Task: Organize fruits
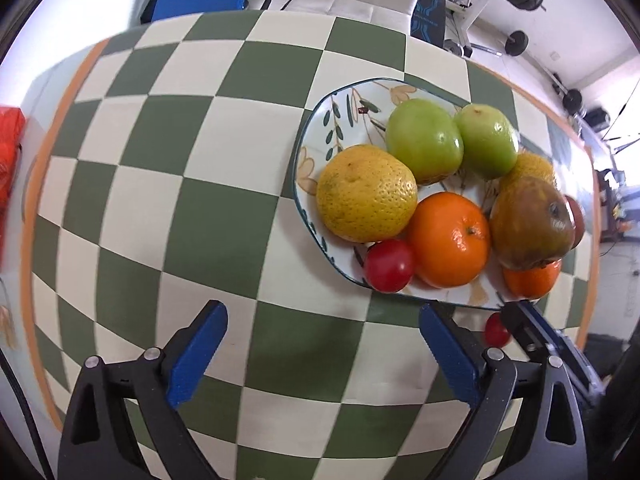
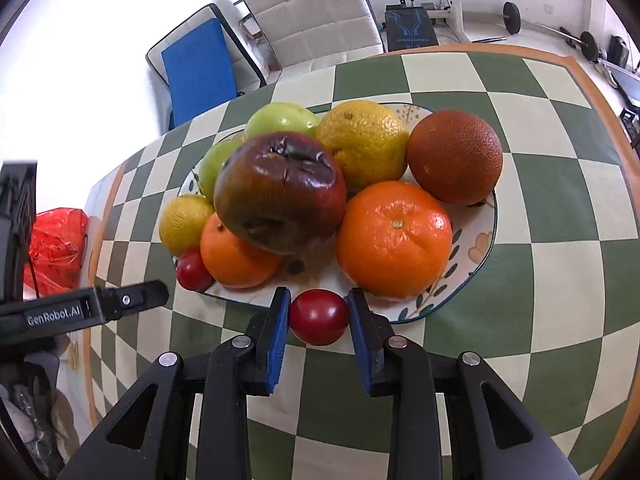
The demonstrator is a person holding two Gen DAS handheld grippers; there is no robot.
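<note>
A table is covered by a green-and-cream checked cloth (image 1: 248,184) with an orange border. A floral-patterned plate (image 1: 320,136) is set directly on the cloth, toward one side. At the cloth's edge a crumpled red plastic bag (image 2: 56,248) is seen, possibly lying just off it.

assorted fruits (image 2: 394,238) heaped on a patterned plate (image 2: 478,240), a red cherry tomato (image 2: 319,317) at its rim.

- Daylight is bright and overexposes the upper left background in both views.
- Fisheye distortion bends the checkered tablecloth (image 1: 224,184).
- Edges blur; corners vignette black.
</note>
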